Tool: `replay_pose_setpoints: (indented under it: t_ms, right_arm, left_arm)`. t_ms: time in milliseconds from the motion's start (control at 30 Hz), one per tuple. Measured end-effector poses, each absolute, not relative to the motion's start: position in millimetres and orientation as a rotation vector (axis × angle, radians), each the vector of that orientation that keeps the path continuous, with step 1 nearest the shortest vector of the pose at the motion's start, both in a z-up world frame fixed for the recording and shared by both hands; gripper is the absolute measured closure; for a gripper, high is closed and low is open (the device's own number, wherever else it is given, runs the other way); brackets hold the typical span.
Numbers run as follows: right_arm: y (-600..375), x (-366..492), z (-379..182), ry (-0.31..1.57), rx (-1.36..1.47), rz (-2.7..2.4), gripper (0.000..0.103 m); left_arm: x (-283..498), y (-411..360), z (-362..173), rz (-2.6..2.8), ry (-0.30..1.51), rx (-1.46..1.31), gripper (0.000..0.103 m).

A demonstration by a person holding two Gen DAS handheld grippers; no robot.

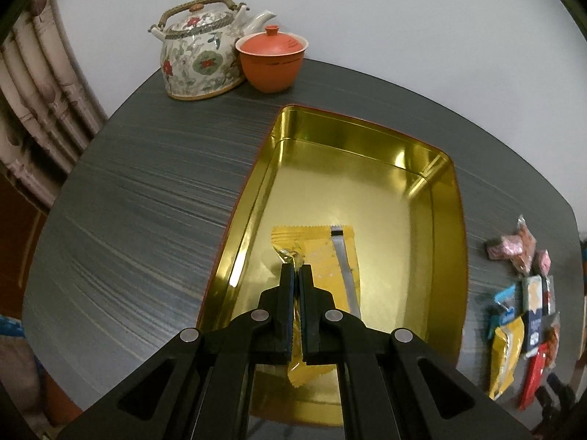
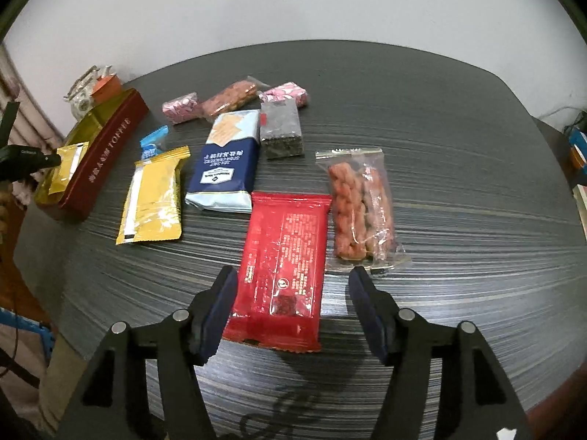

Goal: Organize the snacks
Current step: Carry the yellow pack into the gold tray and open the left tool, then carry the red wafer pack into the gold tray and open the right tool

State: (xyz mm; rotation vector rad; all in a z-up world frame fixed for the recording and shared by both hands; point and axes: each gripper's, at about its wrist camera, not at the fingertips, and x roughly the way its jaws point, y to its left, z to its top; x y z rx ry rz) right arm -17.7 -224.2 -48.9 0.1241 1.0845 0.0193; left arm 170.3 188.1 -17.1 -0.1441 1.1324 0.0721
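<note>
The left gripper [image 1: 296,269], fingers clenched on a yellow foil snack packet [image 1: 315,256], lowers it into the gold-lined tin [image 1: 445,190]. The right gripper [image 2: 291,278], fingers released, straddles a red foil packet [image 2: 284,260]. Next likely releasing left, closing right.

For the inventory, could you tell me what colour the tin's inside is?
Shiny gold inside the tin, clearest in the left wrist view.

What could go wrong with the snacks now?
The left hand-held gripper pinches only an edge of the yellow packet over the gold tin, so it might land crooked. The right hand-held gripper, open around the red packet, could bump the twisted snack bag.
</note>
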Motion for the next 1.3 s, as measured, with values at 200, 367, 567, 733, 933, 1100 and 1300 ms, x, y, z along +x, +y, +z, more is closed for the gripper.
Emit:
replay_pose_setpoints:
  t_ms: [200,367,567,733,933,1100,1300]
  right_arm:
    - [-215,-10,-56,1.111,0.114,-0.012,0.042]
    - [-207,-3,-61,1.123,0.08,-0.043,0.042]
    - [-209,1,-67,1.14,0.085,-0.061,0.042]
    - [-209,3,-68,1.142,0.085,-0.064,0.042]
    - [-205,5,-69,1.139,0.065,-0.074,0.043]
    - [-203,3,-71,1.135,0.051,-0.079,0.043]
    - [-201,3,-69,1.126,0.045,-0.076,0.056]
  left_arm:
    - [180,193,-29,0.08,1.149,-0.142,0.1]
    - [184,195,-36,0.088,1.163,-0.122,0.098]
    - [182,196,-34,0.07,1.152,-0.093,0.095]
    - [175,200,-23,0.054,1.117,-0.112,0.064]
    - [157,196,-2,0.025,1.08,-0.101,0.057]
    - [128,196,9,0.024,1.06,-0.094,0.053]
    - [95,200,8,0.069,1.043,-0.031,0.048]
